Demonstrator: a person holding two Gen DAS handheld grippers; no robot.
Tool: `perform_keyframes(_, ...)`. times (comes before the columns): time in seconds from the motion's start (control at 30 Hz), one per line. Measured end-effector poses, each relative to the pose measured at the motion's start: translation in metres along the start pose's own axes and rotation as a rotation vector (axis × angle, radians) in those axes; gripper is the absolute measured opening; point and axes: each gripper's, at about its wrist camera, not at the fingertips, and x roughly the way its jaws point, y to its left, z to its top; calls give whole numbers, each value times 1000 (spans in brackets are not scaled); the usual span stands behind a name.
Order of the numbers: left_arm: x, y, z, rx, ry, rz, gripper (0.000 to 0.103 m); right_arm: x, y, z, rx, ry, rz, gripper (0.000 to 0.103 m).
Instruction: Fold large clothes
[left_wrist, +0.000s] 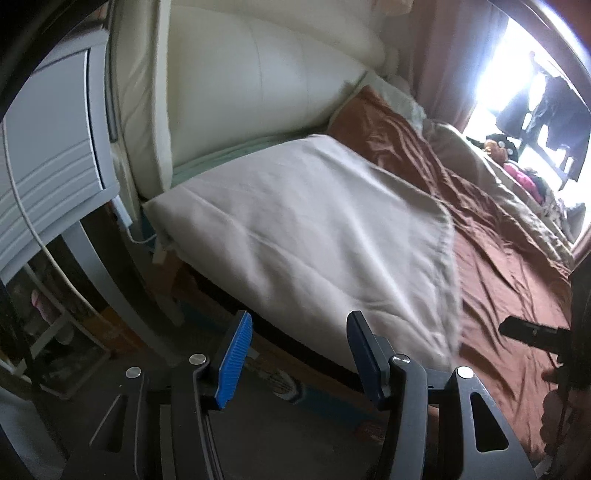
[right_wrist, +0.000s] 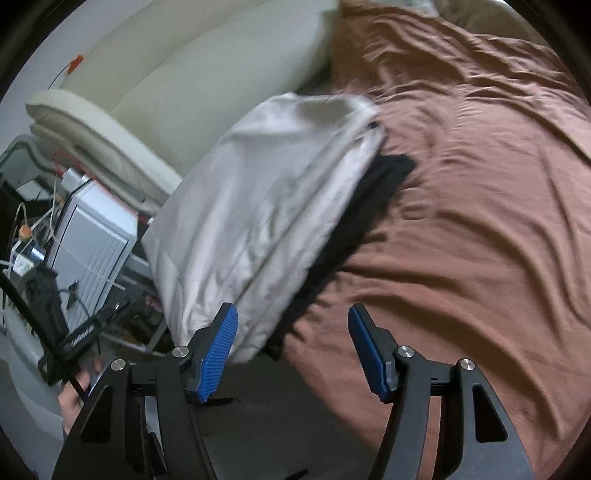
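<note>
- The pale garment (right_wrist: 258, 206) lies folded at the near corner of the bed (right_wrist: 480, 221), its outer side close to the mattress edge, on top of a black garment (right_wrist: 373, 206) whose edge shows on the side away from that corner
- The left gripper (left_wrist: 299, 354) hangs with jaws standing apart and nothing between them, just off the bed edge; the right gripper (right_wrist: 291, 350) is likewise parted and empty, just beside the pale garment's nearest corner
- Risk: the pile sits so near the bed edge that a nudge from either gripper could slide it off toward the floor
- Risk: a grab at the pale garment may catch only the top layer and pull the fold open
- Risk: the fingers may pinch the brown sheet (left_wrist: 517, 280) or the black garment along with the pale one, dragging the wrong cloth
- Risk: beside the bed corner the white cabinet (left_wrist: 48, 155) and its cable (left_wrist: 29, 218) stand close; a wide swing of the left gripper could snag them
- Both views are blurred, so edges are hard to judge
</note>
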Motion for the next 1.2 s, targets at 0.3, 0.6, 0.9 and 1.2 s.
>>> perform_keyframes(0.3, -60, -65, -16, 64, -108, -77, 85, -106, -19, -26, -11, -136, -97, 82)
perform_keyframes(0.6, -125, -131, -41, 124, -188, -140, 103, -213, -1, -88, -71, -332, -194, 103)
perform_keyframes(0.9, -188, -183, -81, 213, -240, -225, 103, -282, 19, -162, -105, -415, -247, 103)
perform_keyframes(1.2, -234, -215, -126, 271, -265, -277, 103, -345, 23, -222, -98, -477, -295, 103)
